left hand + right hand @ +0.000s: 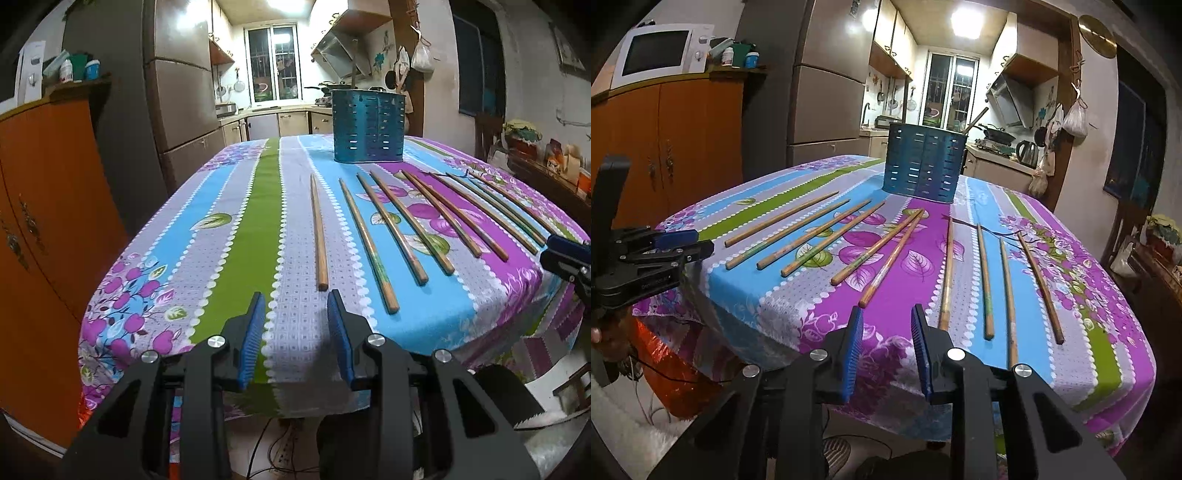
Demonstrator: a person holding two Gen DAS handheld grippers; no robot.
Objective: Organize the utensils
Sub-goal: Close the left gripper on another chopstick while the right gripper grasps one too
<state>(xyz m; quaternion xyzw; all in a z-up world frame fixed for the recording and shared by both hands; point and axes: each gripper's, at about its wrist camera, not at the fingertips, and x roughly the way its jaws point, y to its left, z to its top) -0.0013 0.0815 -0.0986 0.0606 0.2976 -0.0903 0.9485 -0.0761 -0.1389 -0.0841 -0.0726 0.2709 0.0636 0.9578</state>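
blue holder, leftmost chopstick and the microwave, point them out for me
blue holder (923, 166), right wrist view, middle of its slotted wall
leftmost chopstick (318, 229), left wrist view, middle of its shaft
microwave (655, 53), right wrist view, its dark door window

Utensil holder (923, 168): inside hidden behind its perforated wall; one stick (976, 120) pokes above the rim, lower part unseen. Right gripper (569, 260) in the left wrist view: cut off by the picture's right edge, jaws not readable there. Left gripper (690, 243) in the right wrist view: handle runs off the left edge. Table (236, 236): legs and underside hidden by the hanging cloth. Farthest chopsticks (513, 203): crowded, count unclear. Shelf jars (79, 68): labels too small to read.
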